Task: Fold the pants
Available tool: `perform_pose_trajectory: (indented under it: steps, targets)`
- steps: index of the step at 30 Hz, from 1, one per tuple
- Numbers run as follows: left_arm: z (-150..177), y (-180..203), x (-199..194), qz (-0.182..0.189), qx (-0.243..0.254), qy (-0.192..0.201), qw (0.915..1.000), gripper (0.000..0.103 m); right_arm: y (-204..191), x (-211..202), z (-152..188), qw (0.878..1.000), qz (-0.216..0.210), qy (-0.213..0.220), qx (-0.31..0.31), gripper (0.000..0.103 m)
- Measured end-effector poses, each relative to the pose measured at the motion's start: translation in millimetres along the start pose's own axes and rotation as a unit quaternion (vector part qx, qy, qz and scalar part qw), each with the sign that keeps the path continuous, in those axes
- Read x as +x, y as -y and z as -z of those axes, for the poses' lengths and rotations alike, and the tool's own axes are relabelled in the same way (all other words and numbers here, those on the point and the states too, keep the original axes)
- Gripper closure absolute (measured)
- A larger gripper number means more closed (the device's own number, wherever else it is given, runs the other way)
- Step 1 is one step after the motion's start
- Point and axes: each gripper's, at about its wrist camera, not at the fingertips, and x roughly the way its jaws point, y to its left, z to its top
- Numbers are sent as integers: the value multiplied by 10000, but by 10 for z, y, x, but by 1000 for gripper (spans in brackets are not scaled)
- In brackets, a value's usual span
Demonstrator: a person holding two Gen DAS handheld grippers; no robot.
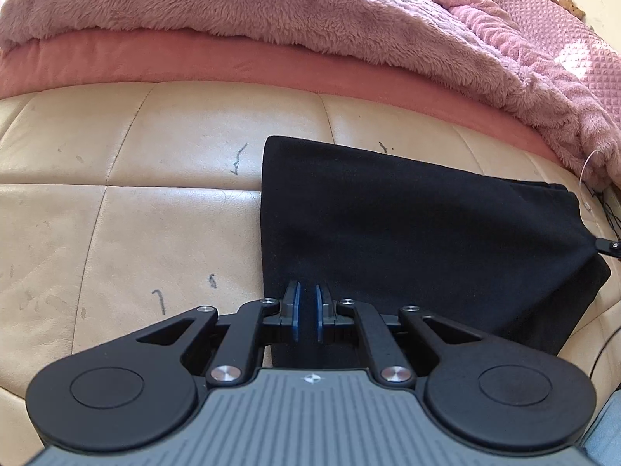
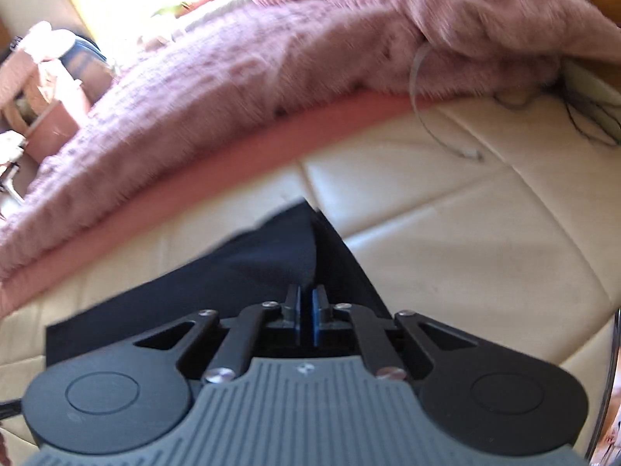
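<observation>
left wrist view: the left gripper [image 1: 307, 310], black linkage arms with blue pads, has its jaws drawn close with a strip of dark cloth between them, pinching the near edge of the pants [image 1: 407, 233]. the pants are matte black, folded into a flat slab with a straight left edge and a squared far-left corner, lying on the bed [image 1: 155, 213], a cream, leather-like surface quilted into panels, scuffed and pen-marked. the pants' right corner is pulled up into a taut peak by the right gripper [image 1: 607, 247], of which only a black tip shows at the frame's edge. along the bed's far edge runs a smooth pink sheet [image 1: 194, 66] under a shaggy pink blanket [image 1: 233, 4]. right wrist view: blurred throughout. the right gripper [image 2: 306, 310] has its blue pads nearly together, nipping a raised ridge of the pants [image 2: 252, 264], which fall away in two smooth dark planes onto the cream bed [image 2: 465, 252]. the pants' near part is hidden under the gripper body. a thin pale cable [image 2: 431, 132] curls by the fuzzy blanket [image 2: 233, 97]; the far clutter at left is too smeared to name.
</observation>
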Motion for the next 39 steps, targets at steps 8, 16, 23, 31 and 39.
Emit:
perform_pose_trajectory:
  steps: [8, 16, 23, 31, 39]
  targets:
    - [-35, 7, -53, 46, 92, 21, 9999, 96, 101, -48, -7, 9995, 192, 177, -195, 103]
    - [-399, 127, 53, 211, 70, 346, 9992, 96, -503, -57, -121, 9930, -735, 314, -870, 100]
    - [-563, 361, 386, 258, 409, 290, 9984, 96, -1040, 420, 67, 9791, -1343, -122, -1522, 100]
    - [-679, 238, 643, 164, 295, 315, 9989, 96, -726, 847, -314, 9888, -622, 72, -1352, 103]
    - [-726, 142, 458, -26, 64, 766, 9970, 75, -582, 813, -514, 9892, -201, 327, -1411, 102]
